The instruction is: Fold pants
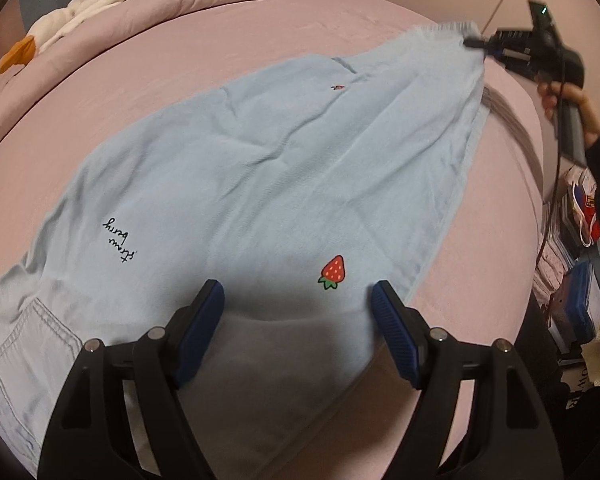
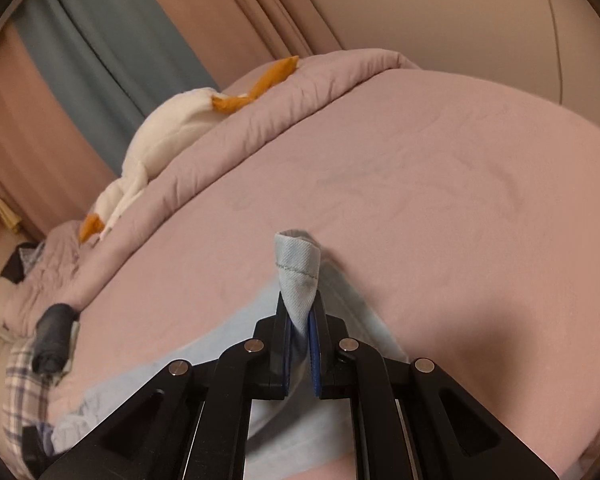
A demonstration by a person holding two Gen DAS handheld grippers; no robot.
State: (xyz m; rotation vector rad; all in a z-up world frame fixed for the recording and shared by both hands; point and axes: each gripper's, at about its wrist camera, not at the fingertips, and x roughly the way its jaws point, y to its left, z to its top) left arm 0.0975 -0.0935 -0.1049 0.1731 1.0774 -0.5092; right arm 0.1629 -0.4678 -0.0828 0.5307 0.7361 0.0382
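Note:
Light blue pants [image 1: 260,184] with a strawberry print lie stretched across the pink bed [image 1: 180,64], waist end near me, leg hems far right. My left gripper [image 1: 298,300] is open just above the pants near the waist, holding nothing. My right gripper [image 1: 474,44] is at the far hem, lifting it. In the right wrist view the right gripper [image 2: 300,332] is shut on a pinched bunch of the pants' hem [image 2: 298,264], which sticks up between the pads.
A folded pink quilt [image 2: 300,96] with a white and orange plush toy [image 2: 168,128] lies along the far side of the bed. Boxes and clutter [image 1: 572,280] stand beyond the bed's right edge. A plaid cloth [image 2: 24,384] lies at the left.

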